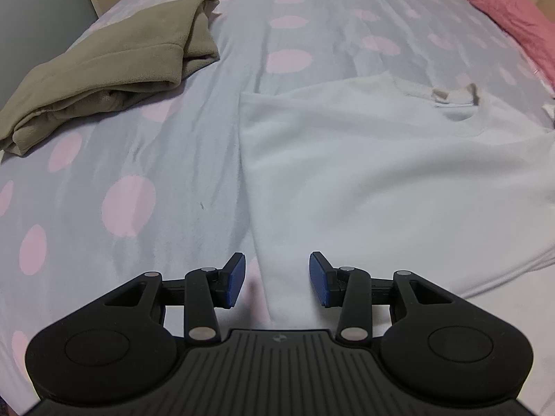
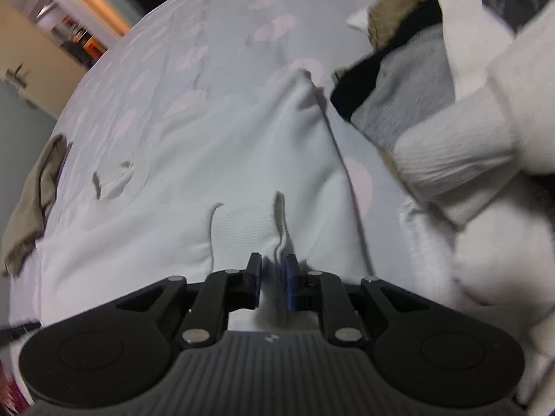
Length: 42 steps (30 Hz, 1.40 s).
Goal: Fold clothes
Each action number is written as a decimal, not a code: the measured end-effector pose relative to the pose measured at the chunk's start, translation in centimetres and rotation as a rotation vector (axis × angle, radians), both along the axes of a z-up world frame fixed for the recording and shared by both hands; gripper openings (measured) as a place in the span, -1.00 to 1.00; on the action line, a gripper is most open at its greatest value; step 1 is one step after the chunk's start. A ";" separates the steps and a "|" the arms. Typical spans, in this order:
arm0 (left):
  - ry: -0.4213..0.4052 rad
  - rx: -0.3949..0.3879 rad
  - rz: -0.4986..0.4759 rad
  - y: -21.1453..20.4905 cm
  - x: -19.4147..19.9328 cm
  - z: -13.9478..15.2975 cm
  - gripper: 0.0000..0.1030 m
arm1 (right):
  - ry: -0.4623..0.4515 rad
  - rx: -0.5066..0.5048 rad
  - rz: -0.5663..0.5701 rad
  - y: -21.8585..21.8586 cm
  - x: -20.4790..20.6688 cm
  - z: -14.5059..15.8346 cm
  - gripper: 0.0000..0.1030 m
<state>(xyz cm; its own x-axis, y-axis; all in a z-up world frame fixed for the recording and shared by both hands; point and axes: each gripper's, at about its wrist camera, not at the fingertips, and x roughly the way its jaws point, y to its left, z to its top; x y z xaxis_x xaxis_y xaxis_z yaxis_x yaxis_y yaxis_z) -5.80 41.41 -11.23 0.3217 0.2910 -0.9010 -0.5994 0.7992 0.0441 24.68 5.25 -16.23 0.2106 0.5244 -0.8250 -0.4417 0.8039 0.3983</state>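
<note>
Pinching the white sweatshirt [image 2: 208,159] cuff, right hand-held gripper [image 2: 273,286] grips it.

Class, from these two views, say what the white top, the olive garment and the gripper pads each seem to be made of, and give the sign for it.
White top: probably fleece or brushed knit; matte, soft nap, ribbed cuff.
Olive garment: likely fleece too; fuzzy, thick rounded folds.
Left gripper pads: blue, finely ridged, seemingly rubber or plastic; arms matte black plastic.

Soft, dim indoor light is falling evenly on the bed [image 1: 194,180]. Fisheye bending is curving both views' edges. The right wrist view is smearing with motion blur.
</note>
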 end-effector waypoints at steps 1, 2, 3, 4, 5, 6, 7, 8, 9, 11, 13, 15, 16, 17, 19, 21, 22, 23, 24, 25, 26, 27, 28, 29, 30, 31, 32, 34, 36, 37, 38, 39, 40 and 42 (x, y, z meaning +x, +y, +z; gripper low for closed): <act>-0.005 -0.007 -0.003 -0.3 -0.3 0.2 -0.25 | -0.015 -0.010 0.026 -0.2 -0.4 0.5 -0.59; -0.006 -0.013 -0.003 -0.6 -0.6 0.3 -0.25 | -0.024 -0.024 0.047 -0.4 -0.9 0.9 -0.54; -0.007 -0.019 -0.004 -0.9 -1.0 0.4 -0.25 | -0.028 -0.041 0.065 -0.6 -1.4 1.2 -0.43; -0.007 -0.024 -0.004 -1.2 -1.3 0.5 -0.25 | -0.032 -0.059 0.082 -0.9 -1.9 1.4 -0.42; -0.005 -0.029 -0.007 -1.5 -1.7 0.5 -0.25 | -0.035 -0.075 0.097 -1.2 -2.3 1.6 -0.42; -0.001 -0.035 -0.014 -1.9 -2.1 0.5 -0.25 | -0.036 -0.091 0.111 -1.6 -2.8 1.7 -0.40; 0.003 -0.041 -0.021 -2.2 -2.5 0.4 -0.25 | -0.036 -0.112 0.125 -2.0 -3.3 1.7 -0.36; 0.008 -0.043 -0.028 -2.6 -2.9 0.3 -0.25 | -0.036 -0.132 0.138 -2.5 -3.7 1.6 -0.36; 0.013 -0.045 -0.034 -2.9 -3.4 0.1 -0.25 | -0.037 -0.154 0.152 -2.9 -4.2 1.6 -0.35; 0.030 -0.051 -0.030 -3.5 -4.5 -0.6 -0.24 | -0.040 -0.200 0.170 -3.9 -5.1 1.4 -0.28; 0.048 -0.075 -0.013 -3.9 -5.6 -1.5 -0.24 | -0.038 -0.222 0.177 -5.1 -5.9 1.2 -0.21; 0.067 -0.099 -0.001 -4.3 -6.6 -2.5 -0.24 | -0.047 -0.244 0.186 -6.0 -6.4 0.7 -0.16; 0.076 -0.110 0.004 -4.5 -7.0 -2.9 -0.24 | -0.051 -0.255 0.191 -6.4 -6.6 0.4 -0.16; 0.081 -0.117 0.009 -4.6 -7.4 -3.2 -0.23 | -0.055 -0.265 0.195 -6.8 -6.8 0.1 -0.16; 0.081 -0.129 0.016 -5.0 -7.8 -3.4 -0.16 | -0.043 -0.274 0.191 -7.6 -6.8 -0.7 -0.16; 0.080 -0.141 0.022 -5.4 -8.1 -3.6 -0.09 | -0.030 -0.262 0.191 -8.1 -6.9 -1.2 -0.16; 0.079 -0.147 0.026 -5.6 -8.3 -3.7 -0.09 | -0.029 -0.251 0.199 -8.3 -7.0 -1.3 -0.16; 0.079 -0.153 0.029 -5.8 -8.5 -3.8 -0.09 | -0.028 -0.241 0.213 -8.3 -7.2 -1.4 -0.16; 0.078 -0.159 0.032 -6.0 -8.7 -3.9 -0.09 | -0.028 -0.231 0.227 -8.3 -7.4 -1.5 -0.16; 0.078 -0.165 0.035 -6.2 -8.9 -4.0 -0.09 | -0.034 -0.226 0.240 -8.3 -7.6 -1.6 -0.16; 0.077 -0.171 0.039 -6.4 -9.1 -4.1 -0.09 | -0.036 -0.223 0.252 -8.2 -7.8 -1.6 -0.15; 0.077 -0.177 0.042 -6.6 -9.3 -4.2 -0.08 | -0.036 -0.220 0.265 -8.2 -8.1 -1.6 -0.14; 0.077 -0.180 0.042 -6.9 -9.5 -4.3 -0.08 | -0.027 -0.219 0.282 -8.1 -8.3 -1.6 -0.14; 0.082 -0.174 0.030 -7.3 -9.5 -4.3 -0.09 | -0.019 -0.217 0.299 -8.1 -8.6 -1.5 -0.14; 0.085 -0.181 0.018 -7.6 -9.5 -4.3 -0.11 | -0.009 -0.208 0.322 -8.1 -8.9 -1.5 -0.17; 0.087 -0.187 0.006 -7.9 -9.5 -4.3 -0.16 | 0.007 -0.198 0.343 -8.2 -9.2 -1.6 -0.31; 0.088 -0.194 -0.005 -8.3 -9.5 -4.3 -0.34 | 0.024 -0.189 0.363 -8.3 -9.5 -1.6 -0.37; 0.078 -0.203 -0.013 -8.7 -9.6 -4.2 -0.55 | 0.056 -0.185 0.378 -8.4 -10.1 -1.9 -0.45; 0.068 -0.199 -0.013 -8.8 -9.7 -3.9 -0.90 | 0.057 -0.187 0.380 -8.8 -10.2 -1.6 -0.65; 0.054 -0.200 -0.009 -8.8 -9.7 -3.6 -0.91 | 0.059 -0.182 0.375 -9.0 -10.2 -1.5 -0.79; 0.040 -0.202 -0.004 -8.8 -9.8 -3.2 -0.91 | 0.060 -0.176 0.369 -9.2 -10.2 -1.3 -0.80; 0.027 -0.204 0.001 -8.8 -9.9 -2.9 -0.92 | 0.057 -0.161 0.362 -9.4 -10.1 -0.9 -0.83; 0.011 -0.205 0.007 -8.7 -10.1 -2.5 -0.92 | 0.051 -0.147 0.355 -9.6 -10.1 -0.5 -0.83; -0.047 -0.207 0.027 -8.0 -10.8 -1.2 -0.92 | 0.013 -0.130 0.350 -9.7 -10.1 0.6 -0.85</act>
<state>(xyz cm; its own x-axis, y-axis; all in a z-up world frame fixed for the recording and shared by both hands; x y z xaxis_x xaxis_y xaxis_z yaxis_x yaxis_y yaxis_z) -16.62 33.46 -12.48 0.3591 0.1102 -0.9268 -0.6184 0.7719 -0.1478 14.56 -4.44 -15.62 0.0265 0.4531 -0.8911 -0.6945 0.6495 0.3096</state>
